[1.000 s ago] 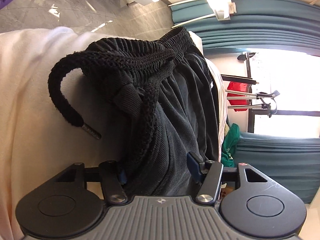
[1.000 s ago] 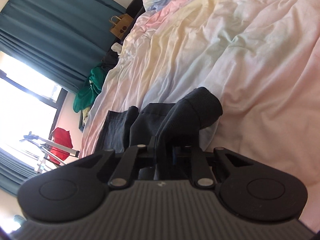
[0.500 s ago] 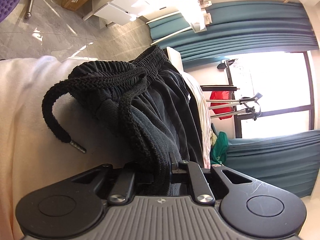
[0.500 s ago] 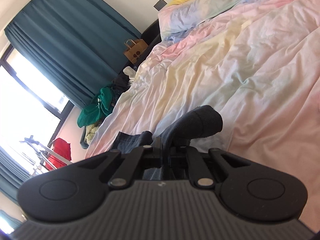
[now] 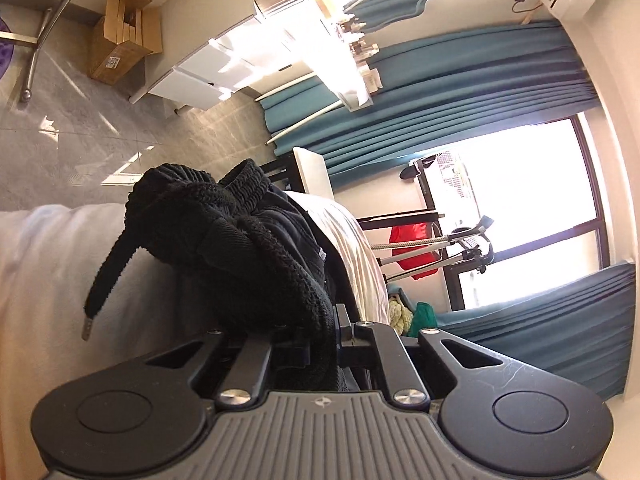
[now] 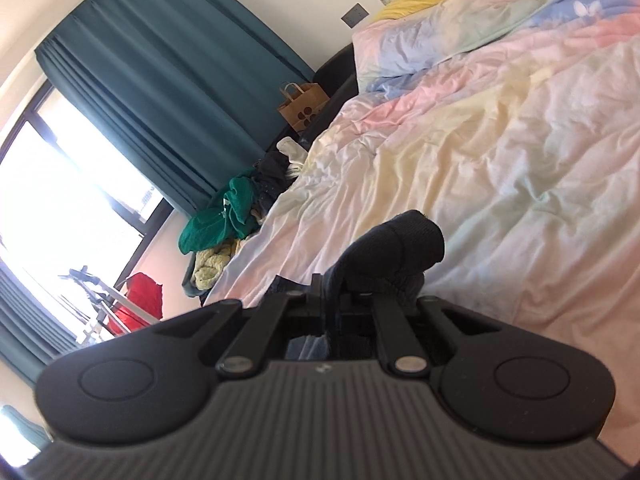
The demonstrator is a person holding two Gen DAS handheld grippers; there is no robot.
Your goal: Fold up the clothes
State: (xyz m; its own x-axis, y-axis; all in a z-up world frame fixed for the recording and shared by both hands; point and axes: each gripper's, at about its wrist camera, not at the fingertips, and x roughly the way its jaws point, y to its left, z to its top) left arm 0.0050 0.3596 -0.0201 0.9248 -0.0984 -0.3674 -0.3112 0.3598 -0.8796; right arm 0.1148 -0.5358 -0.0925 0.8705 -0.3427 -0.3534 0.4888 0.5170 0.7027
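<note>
Both my grippers now have the black drawstring pants (image 5: 256,240) pinched, and that's the big change: a sec ago my left gripper (image 5: 320,344) stood spread w/ the waistband lying between its fingers, now it's clamped tight on the knitted waistband fabric. The right gripper (image 6: 340,300) was already pressed together on its bit of dark cloth (image 6: 400,244) and hasn't let go. Since then both views have come up off the bedding: the pastel duvet (image 6: 500,140) sits lower and further off in the right view, and in the left view more floor, desk and teal curtain (image 5: 460,80) show past the bunched waistband. The drawstring (image 5: 108,276) now hangs straight down w/ its metal tip free, instead of looping across the sheet. So the pants are partly lifted, held at two points near the waist, the rest trailing on the white sheet (image 5: 48,280) toward the bed's foot. My read: grab is done, lift underway; next is prob. to stretch the waistband flat btwn my two hands before laying it out. Risk: the thick bunch could slip from the left pinch.
</note>
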